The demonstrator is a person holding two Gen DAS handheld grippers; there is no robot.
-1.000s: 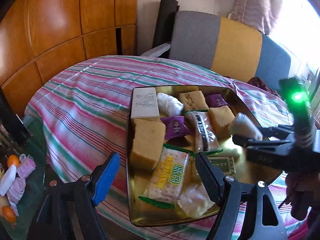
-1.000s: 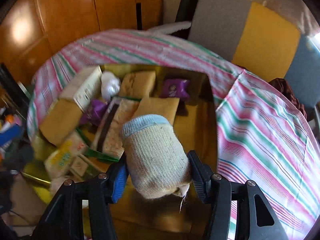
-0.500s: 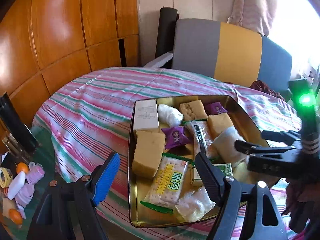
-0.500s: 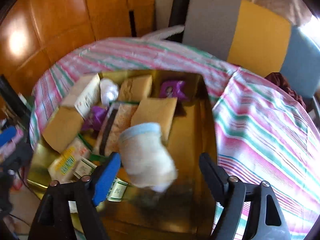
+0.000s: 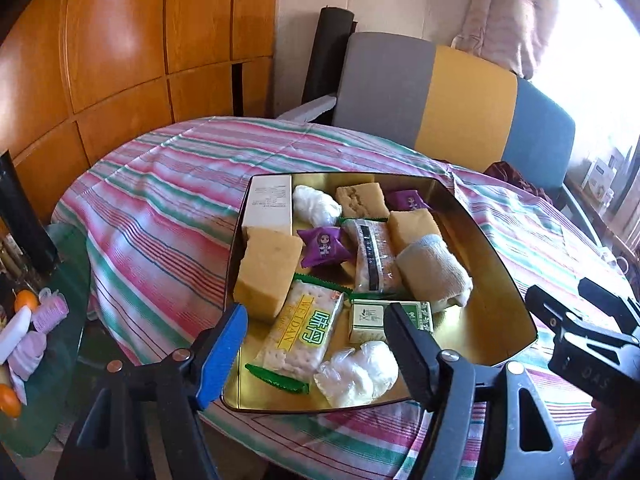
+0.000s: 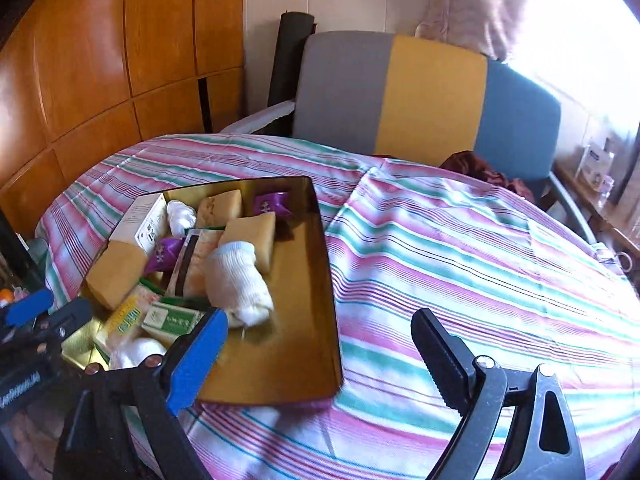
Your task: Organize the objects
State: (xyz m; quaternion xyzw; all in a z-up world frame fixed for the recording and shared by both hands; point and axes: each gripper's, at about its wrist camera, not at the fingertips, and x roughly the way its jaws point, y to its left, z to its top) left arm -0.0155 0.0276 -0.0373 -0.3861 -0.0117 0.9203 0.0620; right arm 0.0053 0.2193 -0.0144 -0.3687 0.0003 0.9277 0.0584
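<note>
While the gold tray sits on the striped tablecloth, the rolled sock lies inside it on its side, leaning against a yellow sponge block just behind it and touching the long dark-striped cracker packet on the side away from the tray's bare stretch. Nothing grips the sock: the right gripper hangs above the tray's near corner with its jaws spread wide and nothing between them, having just been opening. Its blue pad shows over the tray floor and its black pad over the cloth beyond the tray's rim.

The left gripper hovers over the tray's near edge, jaws apart and empty, though they have just been closing a little. Seen between its fingers, within the tray, are a green-and-yellow biscuit packet, a small green-and-white box and a crumpled clear plastic wad at the near rim. Farther back in the tray lie a larger sponge block, a purple sweet wrapper, a white carton in the far corner, a white bundle, a third sponge piece and a second purple wrapper.

Beyond the tray, past the table's far edge, stands a chair with grey, yellow and blue panels; wooden cabinet doors rise to the side of it
</note>
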